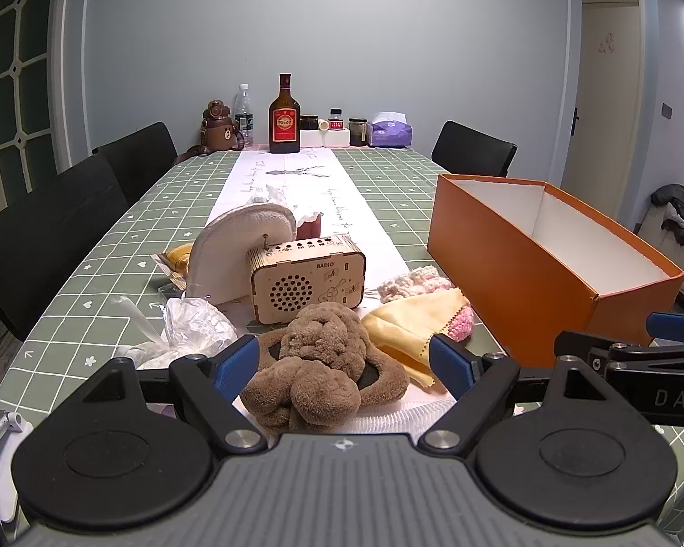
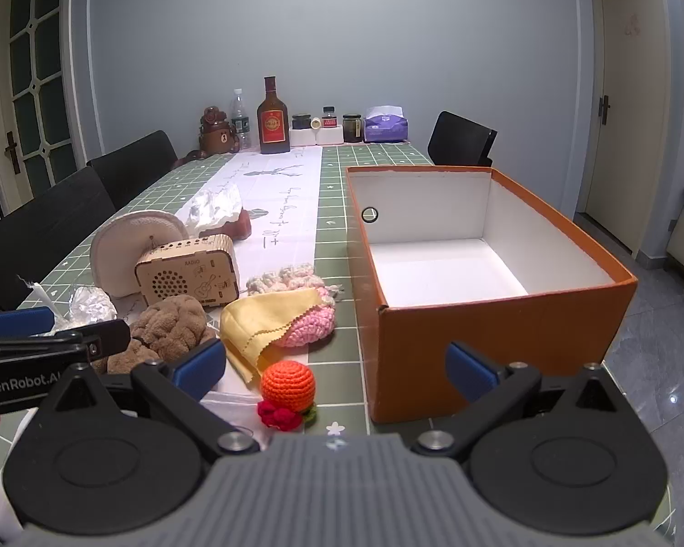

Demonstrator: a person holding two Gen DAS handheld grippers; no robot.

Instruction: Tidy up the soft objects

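**Soft goods: sorting not yet begun**

Orange box [image 2: 492, 314]: sitting empty on desk [image 2: 337, 182]. Lying loose beside it: one brown plush [image 1: 323, 364], one yellow cloth [image 2: 260, 319], one pink crochet piece [image 2: 308, 328], one orange crochet ball [image 2: 288, 385]. Left tongs [image 1: 344, 364] and right tongs [image 2: 337, 371]: gaping fully, gripping nothing.

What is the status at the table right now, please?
Left gripper open, brown plush between its fingers, ungripped. Right gripper open, empty. Orange box empty. Wooden radio sits among the soft items.
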